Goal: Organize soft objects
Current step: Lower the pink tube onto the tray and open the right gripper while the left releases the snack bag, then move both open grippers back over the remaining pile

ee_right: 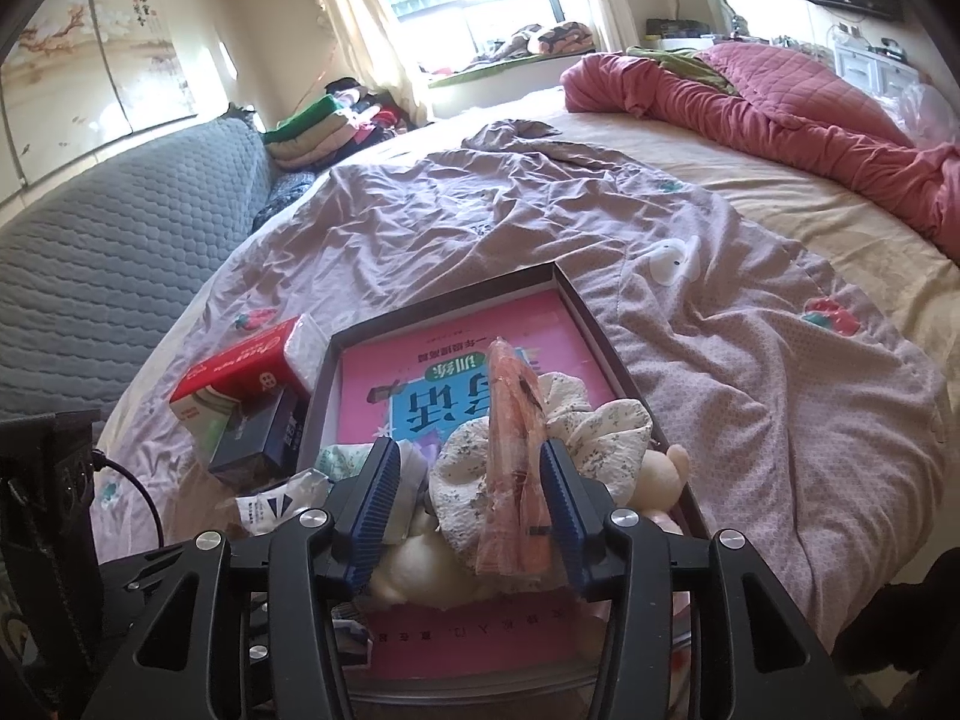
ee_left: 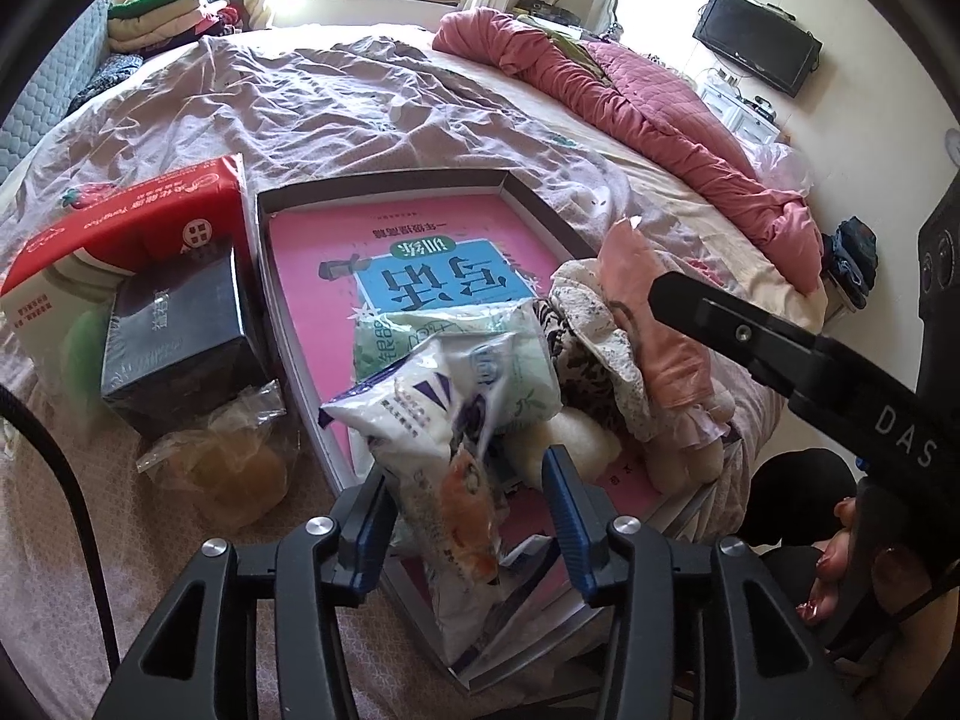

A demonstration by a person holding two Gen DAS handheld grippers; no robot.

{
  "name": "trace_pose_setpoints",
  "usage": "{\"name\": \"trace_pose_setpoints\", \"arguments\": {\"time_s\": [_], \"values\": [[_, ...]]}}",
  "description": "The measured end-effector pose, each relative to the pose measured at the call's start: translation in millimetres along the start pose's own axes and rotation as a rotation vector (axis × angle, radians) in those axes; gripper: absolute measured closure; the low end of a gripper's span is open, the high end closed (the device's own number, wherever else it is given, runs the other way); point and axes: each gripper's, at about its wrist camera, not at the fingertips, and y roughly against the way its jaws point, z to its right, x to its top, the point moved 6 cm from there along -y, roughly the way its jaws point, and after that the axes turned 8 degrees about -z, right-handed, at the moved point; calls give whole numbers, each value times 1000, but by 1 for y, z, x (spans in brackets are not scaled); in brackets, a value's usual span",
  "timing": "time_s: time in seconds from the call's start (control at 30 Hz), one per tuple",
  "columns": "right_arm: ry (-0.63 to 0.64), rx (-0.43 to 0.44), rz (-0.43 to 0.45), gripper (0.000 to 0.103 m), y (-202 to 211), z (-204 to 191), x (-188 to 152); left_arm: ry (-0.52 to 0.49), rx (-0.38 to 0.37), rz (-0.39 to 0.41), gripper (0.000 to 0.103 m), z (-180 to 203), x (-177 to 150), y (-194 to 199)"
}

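A shallow dark-rimmed box (ee_left: pixel 528 192) lies on the bed with a pink book flat inside it. Soft things are heaped at its near end: a white packet with blue print (ee_left: pixel 408 414), a green-patterned tissue pack (ee_left: pixel 522 354), a floral cloth (ee_right: pixel 468 468) and a cream plush toy (ee_left: pixel 576 444). My left gripper (ee_left: pixel 467 468) stands open around a clear packet with orange contents (ee_left: pixel 468 510), and neither pad presses on it. My right gripper (ee_right: pixel 469 450) is open too. An upright orange-pink plastic packet (ee_right: pixel 516 468) leans on its right finger, clear of the left pad.
Left of the box are a red tissue carton (ee_left: pixel 138 228), a dark box (ee_left: pixel 174 336) and a bun in a clear bag (ee_left: pixel 234 468). A pink quilt (ee_right: pixel 780 102) lies at the far right of the bed. A grey padded sofa (ee_right: pixel 108 240) runs along the left.
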Motion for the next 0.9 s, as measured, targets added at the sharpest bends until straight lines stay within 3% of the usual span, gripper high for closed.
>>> {"name": "trace_pose_setpoints", "arguments": {"time_s": [0.3, 0.77, 0.9], "values": [[-15, -19, 26, 46, 13, 6, 4, -14, -18, 25, 40, 5, 2, 12], [-13, -32, 52, 44, 27, 2, 9, -40, -1, 46, 34, 8, 0, 27], [-13, -45, 73, 36, 35, 3, 9, -51, -7, 63, 30, 9, 1, 35]]}}
